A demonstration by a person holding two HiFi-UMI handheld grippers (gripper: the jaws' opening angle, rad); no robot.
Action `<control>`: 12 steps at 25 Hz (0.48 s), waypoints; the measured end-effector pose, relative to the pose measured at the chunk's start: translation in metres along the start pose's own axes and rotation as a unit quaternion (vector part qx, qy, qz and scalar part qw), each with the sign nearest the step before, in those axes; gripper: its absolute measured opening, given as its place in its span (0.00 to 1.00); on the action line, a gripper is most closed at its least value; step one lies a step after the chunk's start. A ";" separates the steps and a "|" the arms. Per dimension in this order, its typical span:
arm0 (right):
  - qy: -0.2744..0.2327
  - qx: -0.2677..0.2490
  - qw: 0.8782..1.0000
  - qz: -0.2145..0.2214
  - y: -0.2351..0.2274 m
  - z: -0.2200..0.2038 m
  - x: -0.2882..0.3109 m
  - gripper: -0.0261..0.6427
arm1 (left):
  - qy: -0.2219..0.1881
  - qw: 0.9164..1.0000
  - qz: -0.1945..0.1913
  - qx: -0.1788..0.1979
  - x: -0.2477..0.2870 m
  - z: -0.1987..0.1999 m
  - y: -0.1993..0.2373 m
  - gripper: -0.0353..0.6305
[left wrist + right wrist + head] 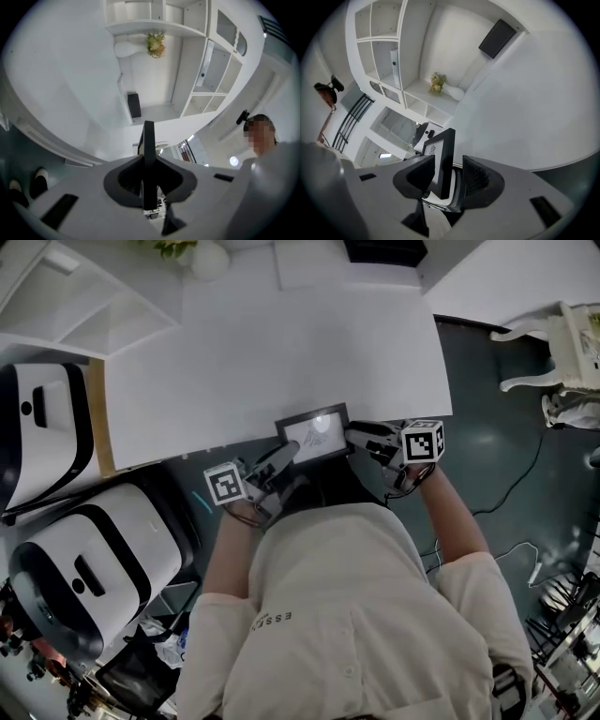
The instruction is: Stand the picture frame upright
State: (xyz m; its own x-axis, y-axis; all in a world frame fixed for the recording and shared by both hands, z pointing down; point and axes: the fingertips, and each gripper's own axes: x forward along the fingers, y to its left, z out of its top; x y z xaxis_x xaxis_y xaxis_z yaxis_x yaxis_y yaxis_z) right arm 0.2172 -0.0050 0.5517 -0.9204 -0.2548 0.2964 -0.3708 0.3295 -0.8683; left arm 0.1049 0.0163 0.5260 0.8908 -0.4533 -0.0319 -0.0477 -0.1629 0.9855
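Observation:
A black picture frame (314,434) with a pale picture is held off the near edge of the white table (281,343), its face tilted up toward me. My left gripper (281,457) grips its left end. In the left gripper view the frame (149,140) shows edge-on, and the left gripper (149,161) is shut on it. My right gripper (361,437) is at the frame's right end. In the right gripper view the frame (444,159) stands between the jaws of the right gripper (449,166), which are open, with a gap at the right pad.
A white shelf unit (84,306) stands at the table's far left, with a vase and plant (208,259) at the back. Two white-and-black machines (84,559) sit on the floor to my left. A white chair (553,343) and cables (506,512) are on the right.

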 end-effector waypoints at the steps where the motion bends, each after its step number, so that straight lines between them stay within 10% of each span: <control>1: -0.002 0.002 1.000 0.014 0.006 0.000 0.001 0.30 | 0.005 1.000 -0.003 0.005 -0.002 -0.002 -0.005 0.14; 12: 0.015 -0.011 0.997 0.074 0.045 -0.015 0.016 0.20 | 0.019 1.000 -0.012 0.020 -0.020 -0.013 -0.023 0.14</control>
State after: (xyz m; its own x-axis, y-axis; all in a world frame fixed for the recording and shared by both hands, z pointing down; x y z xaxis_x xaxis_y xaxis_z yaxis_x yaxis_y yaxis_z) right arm 0.1835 0.0191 0.5233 -0.9687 -0.1742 0.1769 -0.2321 0.3821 -0.8945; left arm 0.0945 0.0406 0.5066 0.9080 -0.4161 -0.0494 -0.0425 -0.2087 0.9770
